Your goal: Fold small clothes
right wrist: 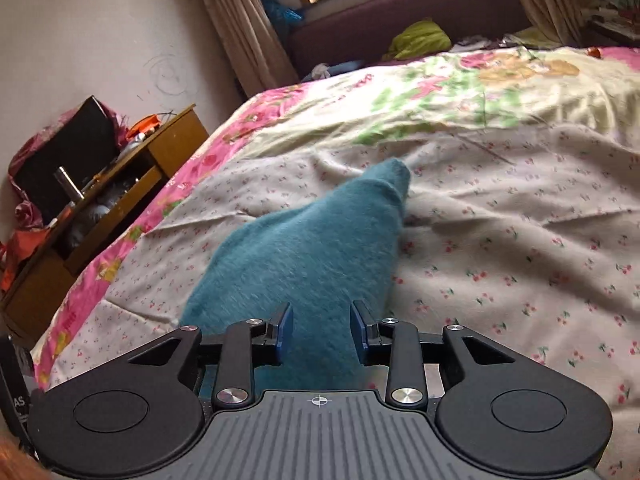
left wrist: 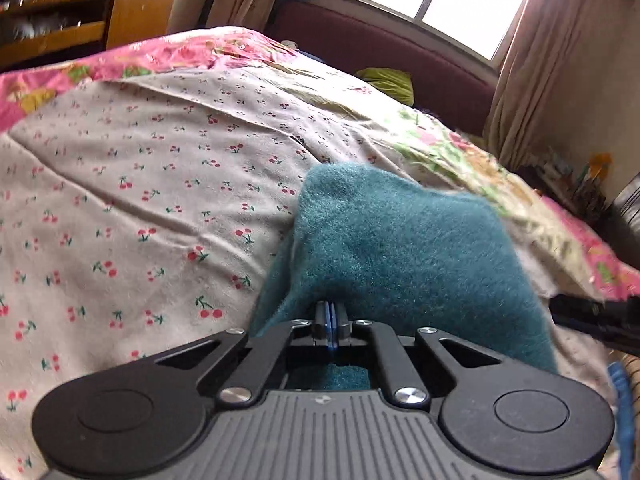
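Observation:
A fuzzy teal garment (left wrist: 400, 248) lies bunched on the cherry-print sheet (left wrist: 140, 200) of a bed. In the left wrist view my left gripper (left wrist: 331, 316) is shut, its blue pads pressed together where the teal fabric gathers and rises in a fold ahead of them. In the right wrist view the teal garment (right wrist: 312, 248) stretches away from me to a pointed end. My right gripper (right wrist: 321, 330) is open. The fabric lies between its blue pads (right wrist: 285, 328), and they do not press on it.
A flowered pink quilt (right wrist: 440, 80) covers the far part of the bed, below a maroon headboard (left wrist: 380, 40) and a window. A green cloth (right wrist: 420, 40) lies by the headboard. A cluttered wooden cabinet (right wrist: 120, 200) stands beside the bed. A black object (left wrist: 600, 320) shows at the right edge of the left wrist view.

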{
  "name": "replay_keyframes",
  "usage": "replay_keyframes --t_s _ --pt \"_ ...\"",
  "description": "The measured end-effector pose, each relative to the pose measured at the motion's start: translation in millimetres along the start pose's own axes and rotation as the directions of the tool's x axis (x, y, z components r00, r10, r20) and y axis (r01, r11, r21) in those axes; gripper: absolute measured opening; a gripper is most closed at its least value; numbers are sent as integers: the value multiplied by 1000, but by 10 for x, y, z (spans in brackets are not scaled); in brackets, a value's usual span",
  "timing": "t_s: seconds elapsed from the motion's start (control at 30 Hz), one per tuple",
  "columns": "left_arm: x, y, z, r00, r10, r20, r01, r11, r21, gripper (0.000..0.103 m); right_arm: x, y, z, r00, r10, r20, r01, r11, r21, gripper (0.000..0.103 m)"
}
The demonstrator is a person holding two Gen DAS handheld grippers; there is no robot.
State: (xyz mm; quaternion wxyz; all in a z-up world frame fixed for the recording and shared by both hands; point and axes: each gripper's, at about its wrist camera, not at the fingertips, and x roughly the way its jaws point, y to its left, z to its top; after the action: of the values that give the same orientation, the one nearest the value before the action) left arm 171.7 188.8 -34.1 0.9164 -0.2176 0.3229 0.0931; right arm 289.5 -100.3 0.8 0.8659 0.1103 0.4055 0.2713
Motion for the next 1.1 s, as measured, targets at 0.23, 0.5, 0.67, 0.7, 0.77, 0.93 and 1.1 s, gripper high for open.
replay_keyframes --t_s 0.23,0.5,0.67,0.7,0.77,0.93,1.1 --pt "81 -227 46 994 112 -7 -110 983 147 20 97 -301 -293 981 192 37 -195 951 241 38" --pt "200 -421 102 984 181 -2 -172 938 300 20 158 -489 -574 947 322 -4 -298 879 371 50" --pt "217 -402 161 987 159 -21 -145 940 310 20 156 -474 -577 922 386 -44 -346 869 353 67" --pt "218 -404 143 988 157 -16 -143 937 317 19 211 -439 -601 923 378 -65 -332 872 360 67" --pt "200 -410 110 988 155 -10 -144 938 315 18 375 -347 -662 937 334 -106 -274 886 374 56" --pt "219 -442 89 987 160 -9 -147 925 350 18 344 -241 -788 953 285 -107 -229 903 363 34" --pt "145 -568 -99 992 128 19 -125 913 389 9 160 -244 -888 958 255 -130 -198 918 342 29"
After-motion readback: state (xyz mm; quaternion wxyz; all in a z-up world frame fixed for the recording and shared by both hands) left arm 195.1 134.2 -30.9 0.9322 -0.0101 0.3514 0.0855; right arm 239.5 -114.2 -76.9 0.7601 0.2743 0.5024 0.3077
